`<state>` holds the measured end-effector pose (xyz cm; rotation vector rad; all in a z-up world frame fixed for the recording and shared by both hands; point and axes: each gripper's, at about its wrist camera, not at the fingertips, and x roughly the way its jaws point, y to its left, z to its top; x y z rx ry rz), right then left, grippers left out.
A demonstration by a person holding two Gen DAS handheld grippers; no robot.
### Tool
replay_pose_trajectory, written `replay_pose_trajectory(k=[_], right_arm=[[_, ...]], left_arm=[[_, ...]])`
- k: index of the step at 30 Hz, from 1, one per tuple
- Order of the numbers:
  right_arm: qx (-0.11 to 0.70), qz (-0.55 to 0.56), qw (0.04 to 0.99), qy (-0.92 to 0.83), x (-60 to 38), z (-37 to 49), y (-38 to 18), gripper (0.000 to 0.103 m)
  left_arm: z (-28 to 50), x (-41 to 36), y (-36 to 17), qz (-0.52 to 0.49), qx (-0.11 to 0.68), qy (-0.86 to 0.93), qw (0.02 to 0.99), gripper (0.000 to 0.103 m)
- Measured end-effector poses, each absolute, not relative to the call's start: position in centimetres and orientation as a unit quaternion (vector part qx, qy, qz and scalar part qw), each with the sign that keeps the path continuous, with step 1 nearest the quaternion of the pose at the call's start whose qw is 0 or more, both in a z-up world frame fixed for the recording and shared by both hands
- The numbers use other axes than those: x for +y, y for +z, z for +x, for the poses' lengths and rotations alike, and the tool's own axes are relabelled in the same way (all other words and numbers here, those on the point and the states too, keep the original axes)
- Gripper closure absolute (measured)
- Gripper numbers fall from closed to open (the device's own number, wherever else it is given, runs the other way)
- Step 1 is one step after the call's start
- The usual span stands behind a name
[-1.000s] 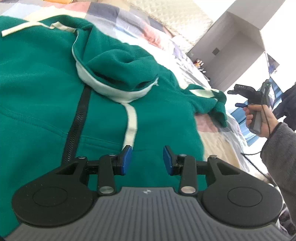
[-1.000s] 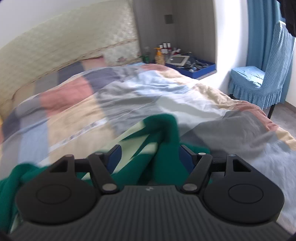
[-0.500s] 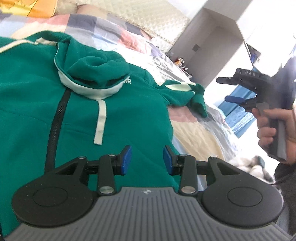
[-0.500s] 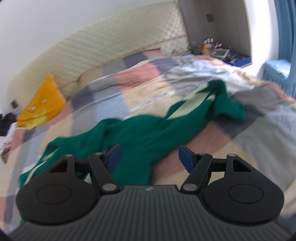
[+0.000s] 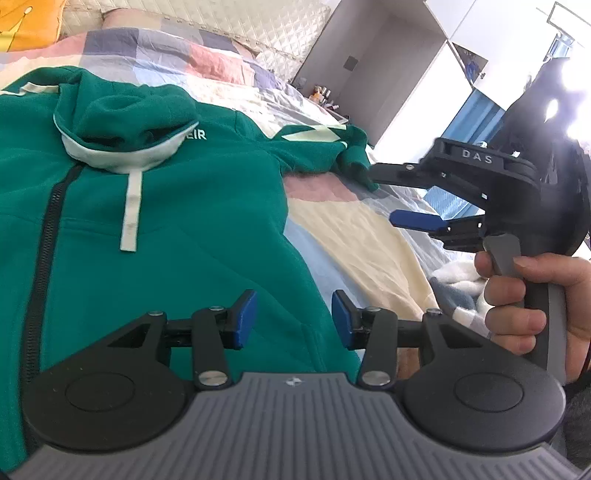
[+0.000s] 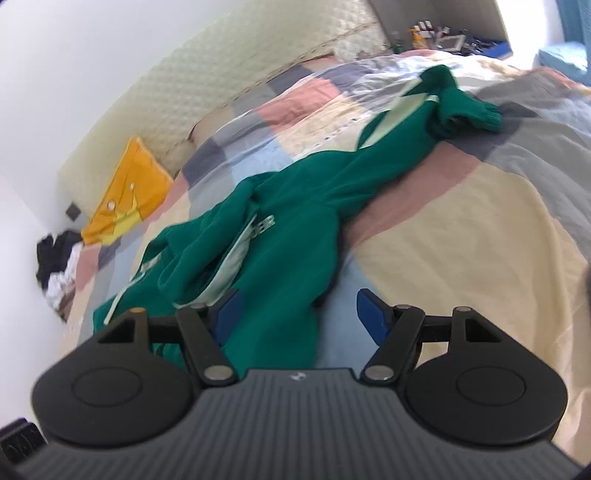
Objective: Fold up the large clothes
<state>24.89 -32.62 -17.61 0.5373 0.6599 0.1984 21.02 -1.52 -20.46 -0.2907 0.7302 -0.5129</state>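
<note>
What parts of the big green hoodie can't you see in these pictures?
- Green zip-up hoodie: its bottom hem, hidden behind the left gripper body in the left wrist view.
- Its other sleeve: cut off by the left edge there; blurred in the right wrist view.
- White chest lettering: the hood covers the start.
- Nightstand clutter: too small.

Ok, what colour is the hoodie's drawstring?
Pale cream, against the green hoodie. The drawstring shows best in the left wrist view.
</note>
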Motion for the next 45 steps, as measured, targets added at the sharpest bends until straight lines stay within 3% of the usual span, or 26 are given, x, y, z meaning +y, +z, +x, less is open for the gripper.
replay_pose_trajectory(k=[9,14,23,33,45], right_arm=[[0.333,0.31,0.886,0.086,-34.8,25.4,-19.5,0.031],[0.347,0.284,0.888,0.106,-33.8,25.6,-19.2,0.031],[0.352,0.276,0.886,0.119,-33.0,26.1,-19.4,0.031],[0.38,0.285,0.873,0.111,-33.1,27.6,-21.5,0.031],[0.378,0.275,0.877,0.116,-33.0,26.9,-20.7,0.031]], left_arm=[[22.7,-2.3,-21.8,-0.135,0.381,-0.229,0.886,0.052],[23.4,-2.3,-21.9,-0.148,0.388,-0.231,0.88,0.052],[23.6,-3.5,-23.0,-0.136,0.397,-0.262,0.869,0.036],[24.4,-5.5,-24.9,-0.068,0.412,-0.236,0.877,0.036],[24.2,-5.5,-24.9,-0.068,0.415,-0.229,0.878,0.036]])
